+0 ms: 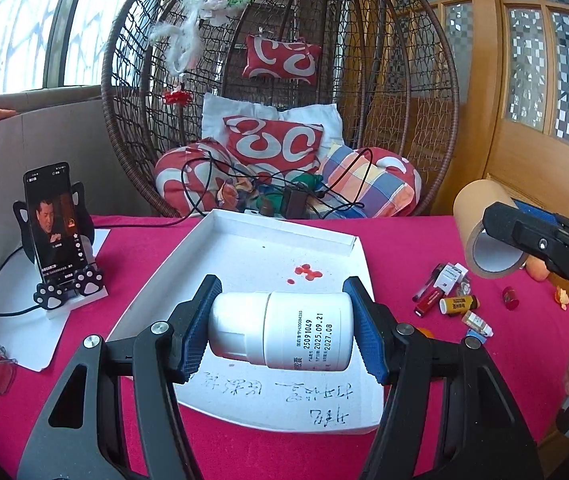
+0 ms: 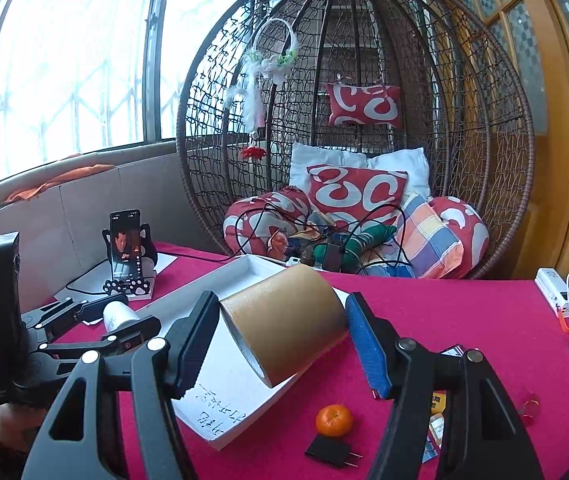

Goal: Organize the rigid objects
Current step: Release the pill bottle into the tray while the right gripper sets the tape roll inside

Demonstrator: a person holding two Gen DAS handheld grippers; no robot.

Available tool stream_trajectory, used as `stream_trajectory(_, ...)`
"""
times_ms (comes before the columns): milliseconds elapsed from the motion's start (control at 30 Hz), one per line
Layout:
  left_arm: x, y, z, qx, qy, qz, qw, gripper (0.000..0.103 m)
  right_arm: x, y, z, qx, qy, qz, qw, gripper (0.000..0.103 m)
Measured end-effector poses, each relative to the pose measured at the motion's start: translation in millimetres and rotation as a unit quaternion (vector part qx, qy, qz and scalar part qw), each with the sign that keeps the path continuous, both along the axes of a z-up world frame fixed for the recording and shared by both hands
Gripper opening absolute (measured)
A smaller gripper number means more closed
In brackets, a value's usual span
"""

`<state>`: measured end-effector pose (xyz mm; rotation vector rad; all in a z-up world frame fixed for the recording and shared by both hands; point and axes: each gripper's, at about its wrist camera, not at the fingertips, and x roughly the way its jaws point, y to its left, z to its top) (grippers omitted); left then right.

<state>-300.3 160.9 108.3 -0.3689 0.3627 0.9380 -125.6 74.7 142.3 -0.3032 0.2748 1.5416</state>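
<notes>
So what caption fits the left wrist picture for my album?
Left gripper holds a white bottle sideways above the white tray.

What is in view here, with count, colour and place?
bottle: 1, white, on its side in the left claw, over the tray
tape roll: 1, brown, in the right claw
tray: 1, white, on the red cloth
phone: 1, black, on a stand at left
tangerine: 1, orange, on the cloth
plug: 1, black, beside the tangerine
small vials: several, mixed colours, right of the tray
left claw: black with blue pads
right claw: same
</notes>
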Motion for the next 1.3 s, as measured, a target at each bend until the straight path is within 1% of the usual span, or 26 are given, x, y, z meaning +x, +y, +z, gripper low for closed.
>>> stream_trajectory(167,2.7,53.2,-14.0,-0.067,-0.021,0.007,0.9975,0.063,-11.9,28.1,-11.1,-0.027,-0.004,0.009,1.000,0.066)
stream_trajectory(267,4.6,76.4,-26.2,-0.087,-0.011,0.025,0.9958,0.063,-18.5,48.1,-22.9,-0.047,-0.010,0.014,0.999,0.066)
stream_trajectory(367,3.9,89.5,-40.5,-0.110,-0.007,0.035,0.9933,0.063,-23.9,67.3,-37.9,-0.070,-0.013,0.018,0.997,0.066)
stream_trajectory(533,4.4,97.2,-63.2,-0.130,0.006,0.045,0.9905,0.063,-31.2,94.6,-67.6,-0.111,-0.002,0.023,0.994,0.066)
stream_trajectory(600,4.4,99.8,-70.4,-0.134,0.017,0.055,0.9893,0.063,-32.3,102.0,-78.2,-0.123,0.002,0.021,0.992,0.066)
stream_trajectory(700,-0.7,106.1,-77.0,-0.148,0.007,0.063,0.9869,0.063,-31.6,109.3,-88.1,-0.131,0.003,0.012,0.991,0.066)
stream_trajectory(800,-5.9,106.7,-77.8,-0.152,0.001,0.075,0.9855,0.063,-31.9,111.3,-91.3,-0.125,-0.004,0.005,0.992,0.067)
stream_trajectory(867,-7.8,106.0,-76.4,-0.153,-0.002,0.077,0.9852,0.066,-31.0,109.9,-90.1,-0.117,0.003,0.003,0.993,0.067)
stream_trajectory(900,-8.8,105.0,-75.1,-0.151,-0.005,0.079,0.9853,0.071,-30.5,108.7,-88.3,-0.111,0.005,0.003,0.994,0.067)
stream_trajectory(933,-9.9,104.3,-73.6,-0.148,-0.009,0.082,0.9855,0.079,-30.3,107.1,-86.8,-0.107,0.006,0.000,0.994,0.067)
stream_trajectory(1000,-13.7,100.7,-70.5,-0.140,-0.019,0.092,0.9856,0.085,-30.5,103.6,-84.7,-0.098,0.004,-0.006,0.995,0.075)
stream_trajectory(1033,-16.2,98.4,-69.4,-0.136,-0.022,0.100,0.9854,0.086,-30.5,100.7,-83.8,-0.093,0.004,-0.008,0.996,0.084)
stream_trajectory(1067,-18.4,96.3,-68.8,-0.133,-0.023,0.110,0.9847,0.089,-30.4,98.1,-82.7,-0.088,0.005,-0.008,0.996,0.084)
stream_trajectory(1100,-20.2,95.2,-68.5,-0.133,-0.022,0.119,0.9838,0.102,-30.4,94.6,-81.8,-0.084,0.007,-0.006,0.996,0.085)
stream_trajectory(1133,-23.2,92.6,-68.2,-0.130,-0.024,0.127,0.9830,0.103,-30.2,91.7,-80.9,-0.082,0.009,-0.004,0.997,0.088)
stream_trajectory(1167,-25.9,89.3,-67.2,-0.127,-0.027,0.132,0.9827,0.103,-29.6,87.7,-80.0,-0.077,0.012,-0.003,0.997,0.097)
stream_trajectory(1200,-28.3,85.3,-65.5,-0.123,-0.028,0.137,0.9826,0.103,-28.8,83.1,-78.6,-0.069,0.014,-0.002,0.998,0.103)
stream_trajectory(1300,-31.7,73.4,-57.7,-0.106,-0.034,0.146,0.9831,0.103,-26.9,69.8,-74.7,-0.044,0.012,-0.010,0.999,0.103)
